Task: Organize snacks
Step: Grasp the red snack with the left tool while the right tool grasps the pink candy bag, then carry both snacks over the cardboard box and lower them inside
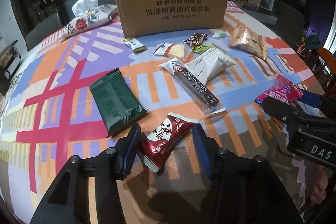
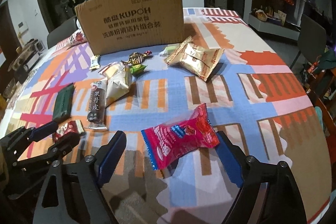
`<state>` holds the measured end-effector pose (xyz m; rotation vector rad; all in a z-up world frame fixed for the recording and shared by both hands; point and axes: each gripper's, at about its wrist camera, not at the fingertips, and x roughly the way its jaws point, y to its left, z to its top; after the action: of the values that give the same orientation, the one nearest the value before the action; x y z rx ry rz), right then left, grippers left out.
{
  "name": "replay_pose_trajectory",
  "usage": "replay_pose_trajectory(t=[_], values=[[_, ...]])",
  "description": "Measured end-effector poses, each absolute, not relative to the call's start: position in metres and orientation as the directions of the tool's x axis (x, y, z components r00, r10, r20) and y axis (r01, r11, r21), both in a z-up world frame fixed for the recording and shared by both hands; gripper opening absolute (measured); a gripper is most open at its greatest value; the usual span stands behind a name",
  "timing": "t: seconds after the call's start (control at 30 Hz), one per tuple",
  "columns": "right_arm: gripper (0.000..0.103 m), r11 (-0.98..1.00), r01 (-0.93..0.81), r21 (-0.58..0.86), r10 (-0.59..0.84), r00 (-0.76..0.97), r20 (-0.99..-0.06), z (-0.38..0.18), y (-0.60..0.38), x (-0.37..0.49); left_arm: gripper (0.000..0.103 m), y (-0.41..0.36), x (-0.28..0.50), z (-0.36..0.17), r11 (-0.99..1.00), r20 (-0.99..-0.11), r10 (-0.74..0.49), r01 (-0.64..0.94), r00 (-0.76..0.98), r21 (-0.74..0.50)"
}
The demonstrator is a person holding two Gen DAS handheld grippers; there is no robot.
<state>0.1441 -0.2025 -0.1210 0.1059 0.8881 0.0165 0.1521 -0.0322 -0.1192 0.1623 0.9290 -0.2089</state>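
Round table (image 2: 273, 68) under patterned cloth; far edge occupied by upright cardboard box (image 1: 170, 3), right edge curving away close beside the right gripper. Open cloth between the near packets and the central cluster; wide bare stretch to the right in the right wrist view.

Dark red snack packet (image 1: 166, 140) lying flat, glossy, white crimped ends, heart print and "Love" lettering, near table's front edge. Pink-red snack packet (image 2: 182, 140) puffed, clear-ended, serrated seams, lying aslant. Dark green packet (image 1: 116, 100) just left of the dark red one; long brown fruit-leather bar (image 1: 195, 85) and white pouch (image 1: 212, 64) beyond.

Left gripper (image 1: 166, 140) spread wide, fingers straddling the dark red packet; left pad touching or nearly so, right pad apart. Right gripper (image 2: 174, 152) likewise wide, flanking the pink-red packet, nothing clamped.
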Motion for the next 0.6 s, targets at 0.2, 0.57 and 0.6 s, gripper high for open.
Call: replay_pose_trajectory(t=[0.2,0.57,0.6], values=[[0.066,0.996,-0.003,0.086,0.070,0.617,-0.784,-0.128,-0.201,0.155,0.029,-0.033,0.158,-0.121,0.964,-0.823,-0.143,0.266,0.549,0.010],[0.044,0.996,-0.057,0.065,0.086,0.636,-0.767,-0.116,-0.192,0.149,0.022,-0.028,0.155,-0.118,0.959,-0.832,-0.207,0.274,0.515,-0.069],[0.044,0.996,-0.063,0.067,0.092,0.640,-0.762,-0.114,-0.190,0.147,0.022,-0.028,0.152,-0.116,0.959,-0.830,-0.212,0.274,0.516,-0.074]])
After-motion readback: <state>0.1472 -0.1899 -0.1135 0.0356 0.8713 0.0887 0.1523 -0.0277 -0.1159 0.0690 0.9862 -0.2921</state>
